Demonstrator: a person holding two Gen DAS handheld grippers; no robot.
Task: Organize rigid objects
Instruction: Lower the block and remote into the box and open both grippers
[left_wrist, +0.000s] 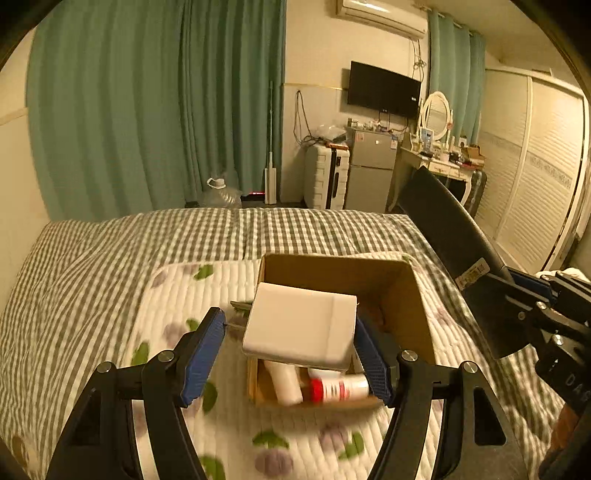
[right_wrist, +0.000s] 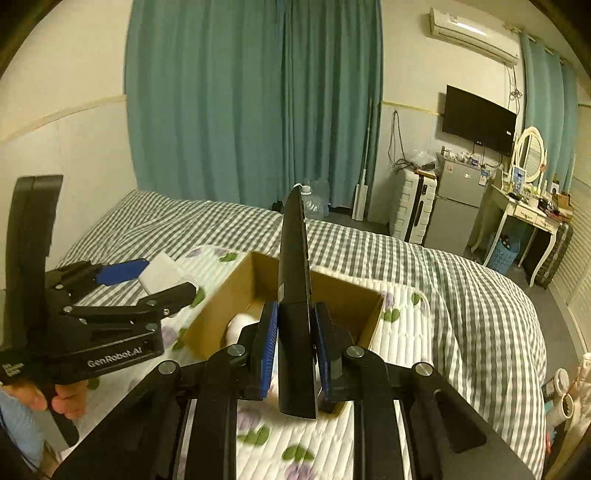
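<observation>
My left gripper (left_wrist: 289, 321) is shut on a white flat box (left_wrist: 299, 326), which hangs over an open cardboard box (left_wrist: 406, 295) on the bed. The same gripper (right_wrist: 166, 275) and white box (right_wrist: 162, 275) show at the left of the right wrist view. Inside the cardboard box lie a white bottle (left_wrist: 284, 382) and a red-and-white bottle (left_wrist: 338, 389). My right gripper (right_wrist: 295, 307) is shut on a thin black slab (right_wrist: 293, 266), held edge-on and pointing up and away over the cardboard box (right_wrist: 236, 291). In the left wrist view the slab (left_wrist: 443, 229) and right gripper (left_wrist: 524, 295) are at the right.
The cardboard box rests on a white quilted mat with leaf prints (left_wrist: 177, 295), spread on a grey checked bedcover (left_wrist: 110, 251). Green curtains (left_wrist: 147, 110) hang behind. A suitcase (left_wrist: 327, 177), a small fridge (left_wrist: 371, 173) and a dressing table (left_wrist: 439, 162) stand beyond the bed. A hand (right_wrist: 55, 398) holds the left gripper.
</observation>
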